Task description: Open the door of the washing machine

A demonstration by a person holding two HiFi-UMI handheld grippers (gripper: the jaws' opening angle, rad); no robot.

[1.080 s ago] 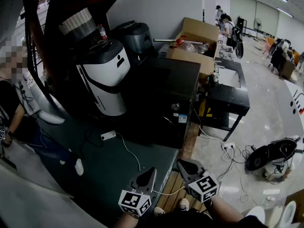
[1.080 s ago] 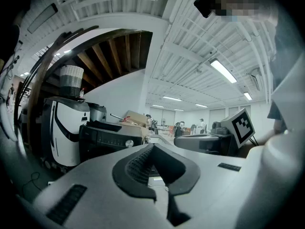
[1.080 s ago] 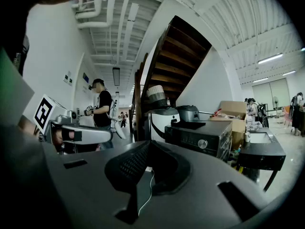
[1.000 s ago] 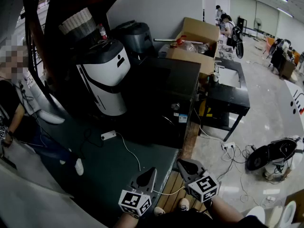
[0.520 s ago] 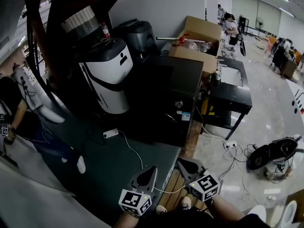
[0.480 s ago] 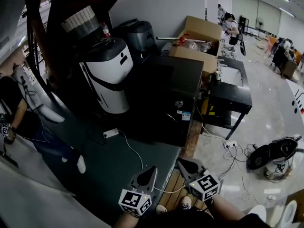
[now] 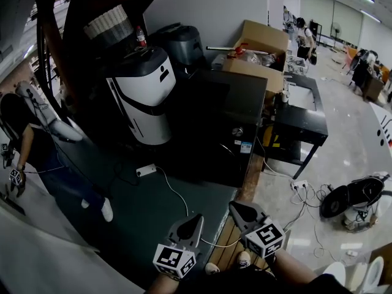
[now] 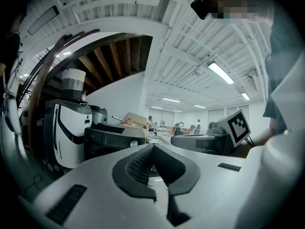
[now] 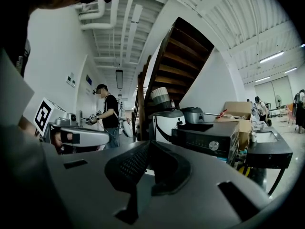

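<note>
The washing machine (image 7: 223, 124) is a black box with a round knob (image 7: 237, 131) on its front, standing on the dark green floor mat with its door closed. Both my grippers are low in the head view, well short of it. The left gripper (image 7: 196, 218) is shut with nothing in it. Beside it on the right, the right gripper (image 7: 235, 207) is also shut and empty. In the left gripper view the closed jaws (image 8: 152, 147) point at the machine (image 8: 112, 140). The right gripper view shows its closed jaws (image 9: 149, 144) and the machine (image 9: 209, 138) ahead to the right.
A white-and-black appliance (image 7: 146, 94) stands left of the machine, with open cardboard boxes (image 7: 260, 51) behind it. A black table (image 7: 303, 118) is at the right. A power strip (image 7: 146, 169) and white cable lie on the mat. A person (image 7: 33, 146) stands at the left, and a fan (image 7: 355, 196) lies on the floor.
The view and both shut grippers have drifted a little nearer the black machine. The person at the left has come further into view.
</note>
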